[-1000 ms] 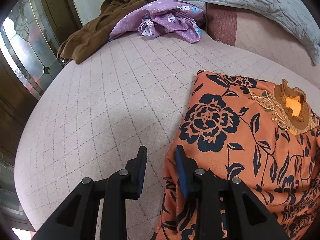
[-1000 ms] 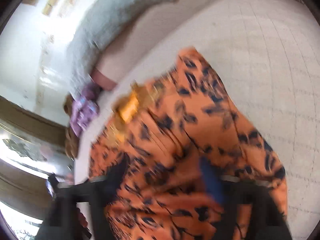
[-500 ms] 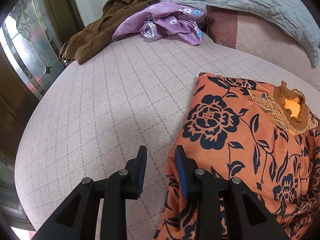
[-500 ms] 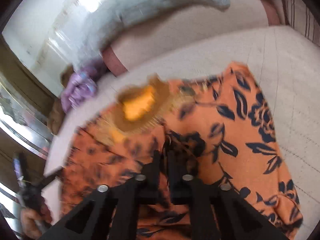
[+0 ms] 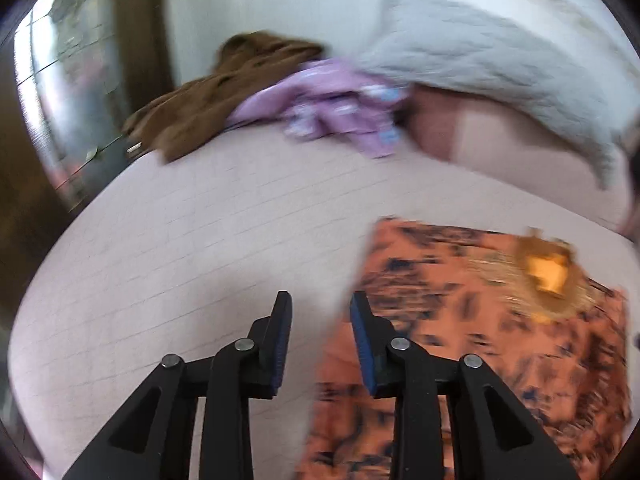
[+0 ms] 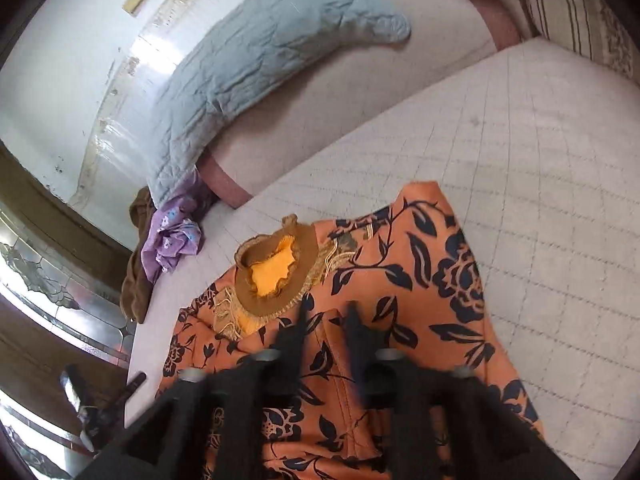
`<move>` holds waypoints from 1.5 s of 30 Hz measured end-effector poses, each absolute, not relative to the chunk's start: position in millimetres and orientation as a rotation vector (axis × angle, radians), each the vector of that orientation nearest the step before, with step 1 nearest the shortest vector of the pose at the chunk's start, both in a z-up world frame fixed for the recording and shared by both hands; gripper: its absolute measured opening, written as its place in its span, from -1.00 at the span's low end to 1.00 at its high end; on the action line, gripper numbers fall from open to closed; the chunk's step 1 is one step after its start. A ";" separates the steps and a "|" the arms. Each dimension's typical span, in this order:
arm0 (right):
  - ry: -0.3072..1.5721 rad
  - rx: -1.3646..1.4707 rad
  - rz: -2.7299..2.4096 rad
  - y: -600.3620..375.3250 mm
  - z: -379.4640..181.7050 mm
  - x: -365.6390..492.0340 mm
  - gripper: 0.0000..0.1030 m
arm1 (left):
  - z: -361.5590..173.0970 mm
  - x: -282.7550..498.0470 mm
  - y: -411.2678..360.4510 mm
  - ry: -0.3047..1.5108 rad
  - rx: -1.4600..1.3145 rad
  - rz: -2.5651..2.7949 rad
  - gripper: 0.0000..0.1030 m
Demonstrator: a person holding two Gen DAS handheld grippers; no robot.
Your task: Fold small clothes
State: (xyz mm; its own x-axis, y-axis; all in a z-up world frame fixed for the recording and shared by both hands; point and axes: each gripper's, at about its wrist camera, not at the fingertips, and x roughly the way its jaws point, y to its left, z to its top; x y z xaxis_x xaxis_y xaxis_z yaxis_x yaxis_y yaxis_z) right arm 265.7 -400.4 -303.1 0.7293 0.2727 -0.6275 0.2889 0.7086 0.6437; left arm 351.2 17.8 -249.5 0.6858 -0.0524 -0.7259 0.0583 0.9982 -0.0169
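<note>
While the spread left gripper [image 5: 320, 312] hung just left of the orange garment [image 6: 400, 280], the parted right gripper [image 6: 326, 316] stood directly over it.

motion blur smears the whole left wrist view, so the orange floral garment [image 5: 480, 340] shows no clear print and runs off the lower edge. in the right wrist view the right gripper [image 6: 326, 312] is blurred, hiding part of the garment.

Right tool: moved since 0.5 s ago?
Yes. The right tool opened and sits further below the orange garment's collar, jaws now apart over the fabric.
</note>
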 end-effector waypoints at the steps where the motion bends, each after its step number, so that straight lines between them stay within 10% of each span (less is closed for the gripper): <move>1: 0.755 0.839 0.015 -399.7 -307.4 266.0 0.59 | -249.9 348.3 8.0 0.811 0.028 -0.108 -0.19; 10: 0.840 0.822 0.121 -373.5 -338.3 305.8 0.59 | -285.0 328.6 -63.5 0.964 0.180 -0.369 -0.10; 13: 0.946 0.666 0.081 -352.9 -343.4 320.3 -0.64 | -295.3 326.1 -71.1 0.994 0.233 -0.372 -0.10; 15: 0.889 0.603 0.070 -346.5 -321.9 312.8 -0.75 | -295.2 326.9 -71.4 0.992 0.245 -0.362 -0.10; 22: 0.583 0.534 0.004 -372.8 -236.6 249.2 -0.77 | -290.1 331.7 -65.6 0.969 0.210 -0.351 -0.10; 28: 0.910 0.687 -0.136 -420.2 -307.7 263.8 -0.63 | -300.9 325.1 -83.2 0.973 0.324 -0.328 -0.10; 35: 0.731 0.664 -0.137 -427.9 -277.3 248.0 -0.43 | -284.9 332.2 -68.1 0.940 0.213 -0.299 -0.10; 45: 1.101 0.615 -0.107 -389.9 -343.5 285.3 -0.49 | -298.1 344.3 -67.8 0.981 0.267 -0.226 -0.09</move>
State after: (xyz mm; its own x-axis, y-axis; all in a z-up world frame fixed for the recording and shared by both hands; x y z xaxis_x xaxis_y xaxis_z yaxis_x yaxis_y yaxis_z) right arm 285.3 -389.9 -343.5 0.4659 0.2148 -0.8584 0.3762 0.8299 0.4119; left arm 344.3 -67.8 -298.1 0.5378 -0.0681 -0.8403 0.3067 0.9443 0.1198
